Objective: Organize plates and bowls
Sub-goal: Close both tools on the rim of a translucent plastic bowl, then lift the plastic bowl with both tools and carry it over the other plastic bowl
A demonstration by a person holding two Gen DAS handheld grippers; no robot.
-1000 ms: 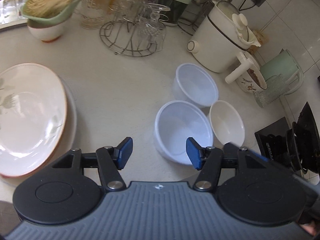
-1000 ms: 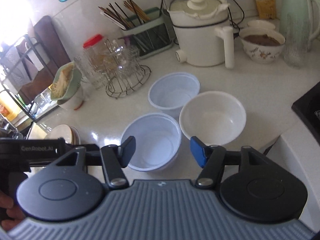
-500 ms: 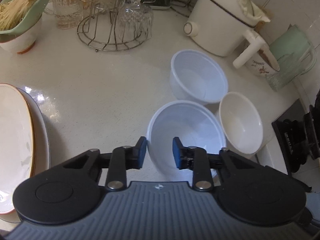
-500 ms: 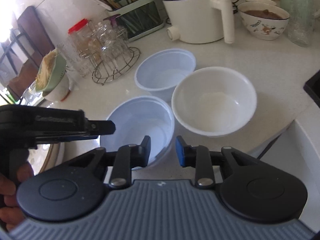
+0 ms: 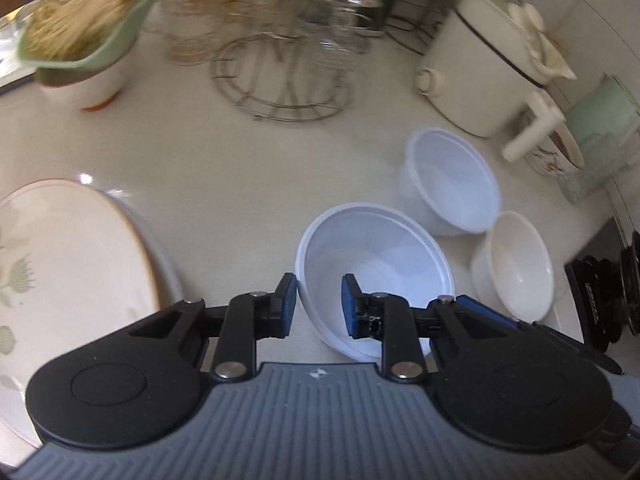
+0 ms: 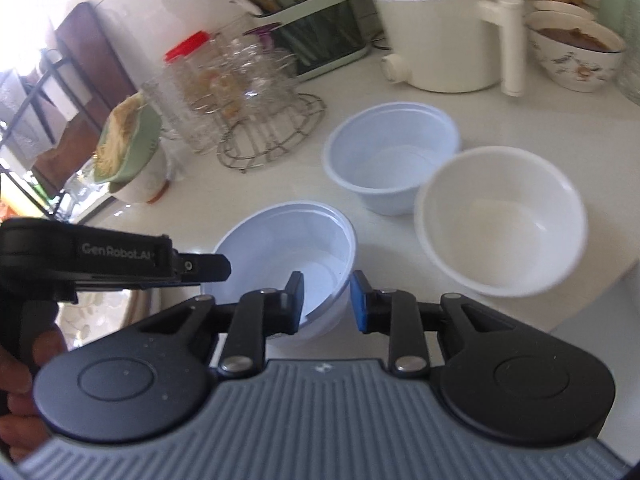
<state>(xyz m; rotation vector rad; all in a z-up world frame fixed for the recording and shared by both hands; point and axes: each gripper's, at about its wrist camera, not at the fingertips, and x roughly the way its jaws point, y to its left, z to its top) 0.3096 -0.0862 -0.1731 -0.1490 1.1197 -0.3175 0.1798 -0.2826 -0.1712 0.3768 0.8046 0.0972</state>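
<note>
A pale blue plastic bowl [image 5: 376, 256] is lifted and tilted above the counter. My left gripper [image 5: 319, 304] is shut on its near left rim; my right gripper [image 6: 326, 300] is shut on its near right rim, and the bowl also shows in the right wrist view [image 6: 288, 244]. A second blue bowl [image 5: 452, 184] and a white bowl [image 5: 516, 268] stand on the counter to the right, touching each other. They also show in the right wrist view as the blue bowl [image 6: 390, 152] and the white bowl [image 6: 500, 216]. Stacked floral plates [image 5: 64, 272] lie at the left.
A wire rack of glasses [image 5: 288, 60] and a green bowl of noodles [image 5: 84, 32] stand at the back. A white cooker [image 5: 488, 68] and a patterned bowl [image 6: 576, 56] stand at the back right. A black stove [image 5: 608, 296] borders the right edge.
Both grippers closed on the near blue bowl's rim from opposite sides, and the bowl has been lifted and tilted off the counter. The views are blurred by motion.
</note>
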